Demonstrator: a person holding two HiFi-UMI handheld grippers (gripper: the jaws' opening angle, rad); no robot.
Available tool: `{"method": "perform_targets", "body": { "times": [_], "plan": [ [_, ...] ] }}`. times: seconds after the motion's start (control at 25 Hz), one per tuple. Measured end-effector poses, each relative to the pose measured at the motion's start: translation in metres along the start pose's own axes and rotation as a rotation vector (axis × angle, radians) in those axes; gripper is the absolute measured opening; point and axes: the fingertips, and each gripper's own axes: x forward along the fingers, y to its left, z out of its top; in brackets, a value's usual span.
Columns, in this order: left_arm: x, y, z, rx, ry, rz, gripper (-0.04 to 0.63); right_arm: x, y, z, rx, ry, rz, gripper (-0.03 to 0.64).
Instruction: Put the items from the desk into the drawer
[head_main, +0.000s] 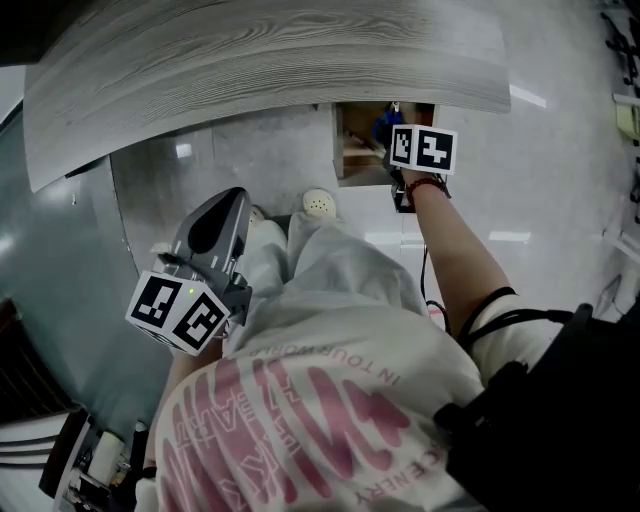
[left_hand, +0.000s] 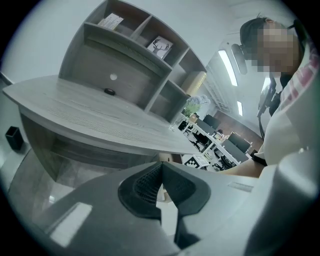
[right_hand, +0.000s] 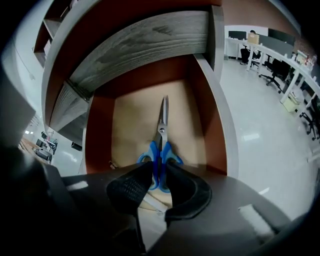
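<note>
Our right tongs (right_hand: 159, 176) grasp the blue-handled scissors (right_hand: 162, 131) inside the open drawer (right_hand: 202, 115), blades pointing to twelve o'clock. We should lower them flat before letting go. Our left tongs (left_hand: 161, 176) are clenched, empty.

- A curved desk top (head_main: 270, 55) of grey wood grain sweeps across the head view from 9 to 2 o'clock.
- On it, at 11 o'clock in the left gripper view, stands a grey shelf unit (left_hand: 135, 55) with open compartments.
- The floor (head_main: 560, 150) is pale, glossy tile, with lamp glare at 3 o'clock in the head view.
- Strip lights (left_hand: 227, 67) run along the ceiling at 1 o'clock in the left gripper view.
- White office desks (right_hand: 295, 62) and black chairs (right_hand: 274, 75) stand at 2 o'clock in the right gripper view, before a brown wall (right_hand: 245, 12).
</note>
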Motion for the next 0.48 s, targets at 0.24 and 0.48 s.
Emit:
{"method": "perform_targets", "body": {
  "times": [0.24, 0.48],
  "plan": [
    [-0.0043, 0.0072, -0.0080, -0.031, -0.011, 0.016, 0.020, 0.0028, 0.0005, 0.0008, 0.003, 0.000, -0.008, 0.098],
    [-0.0034, 0.0089, -0.0091, -0.048, -0.030, 0.016, 0.018, 0.0057, 0.0000, -0.0007, -0.014, 0.016, -0.032, 0.103]
  ]
}}
